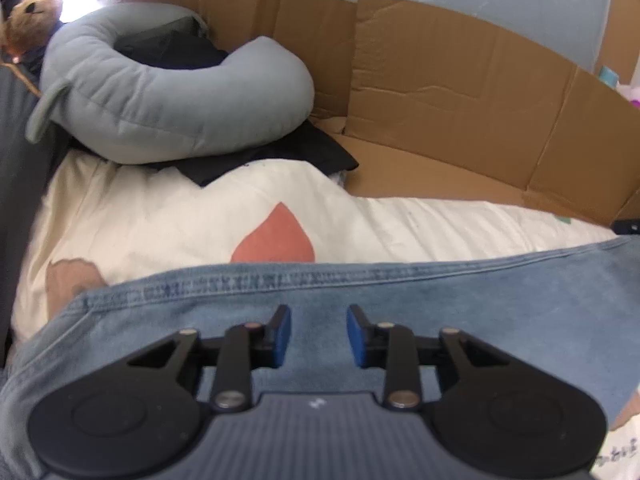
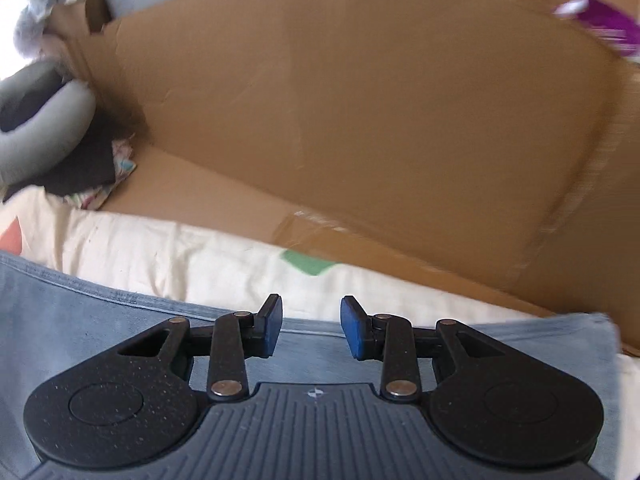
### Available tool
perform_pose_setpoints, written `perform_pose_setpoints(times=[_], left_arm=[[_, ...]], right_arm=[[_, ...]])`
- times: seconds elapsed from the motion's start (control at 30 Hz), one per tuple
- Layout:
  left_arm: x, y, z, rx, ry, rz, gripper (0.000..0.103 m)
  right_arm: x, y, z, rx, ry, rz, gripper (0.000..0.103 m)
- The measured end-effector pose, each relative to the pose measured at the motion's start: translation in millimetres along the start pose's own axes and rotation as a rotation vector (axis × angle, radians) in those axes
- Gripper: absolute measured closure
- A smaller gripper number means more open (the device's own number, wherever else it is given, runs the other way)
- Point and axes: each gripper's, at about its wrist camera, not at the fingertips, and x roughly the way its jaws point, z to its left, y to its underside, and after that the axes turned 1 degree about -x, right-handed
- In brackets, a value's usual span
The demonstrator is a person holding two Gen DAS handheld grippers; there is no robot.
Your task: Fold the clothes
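Cardboard (image 1: 460,92): tall brown creased panels standing as a wall behind the bedding, with a flat flap lying at their foot; fills most of the right wrist view (image 2: 360,120), blurred there.
Bedding (image 1: 160,216): cream cover with a red-orange teardrop print and a brown patch near the left edge; a green patch (image 2: 308,264) visible from the right wrist.
Jeans (image 1: 440,300): light blue denim spread flat on the cream cover, stitched seam edge running across just beyond the fingertips; under both grippers, and in the right wrist view (image 2: 80,320) ending in a squared edge at far right.
Pillow (image 1: 160,112): grey, curved like a horseshoe, at far left against the cardboard, resting on dark clothing.
Dark clothing (image 1: 280,156): black fabric, partly under the pillow and partly on the cream cover.
Soft toy (image 1: 28,20): brown, plush, at the top left corner, partly cut off.
Left gripper (image 1: 319,334): jaws spread apart, blue pads clear of the denim, nothing between them; hovering over the jeans near the seam.
Right gripper (image 2: 311,328): jaws parted with a clear gap, nothing pinched; fingertips over the upper edge of the jeans.
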Motion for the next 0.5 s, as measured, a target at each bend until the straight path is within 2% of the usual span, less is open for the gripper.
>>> perform_pose_setpoints(times=[0.03, 0.1, 0.2, 0.37, 0.5], left_arm=[[-6, 1, -2, -0.001, -0.006, -0.006, 0.056], [-20, 7, -4, -0.006, -0.002, -0.023, 0.056], [-35, 19, -8, -0.02, 0.017, -0.004, 0.056], [-62, 40, -20, 0.01, 0.007, 0.031, 0.055], [-82, 59, -30, 0.013, 0.071, 0.042, 0.054]], right_arm=[[-10, 2, -9, 0.012, 0.0, -0.009, 0.064], [-30, 10, -27, 0.039, 0.007, -0.025, 0.064], [-58, 26, -52, 0.079, 0.02, -0.037, 0.064], [-98, 66, -86, 0.129, 0.067, -0.032, 0.064], [-122, 100, -109, 0.197, 0.118, -0.011, 0.063]])
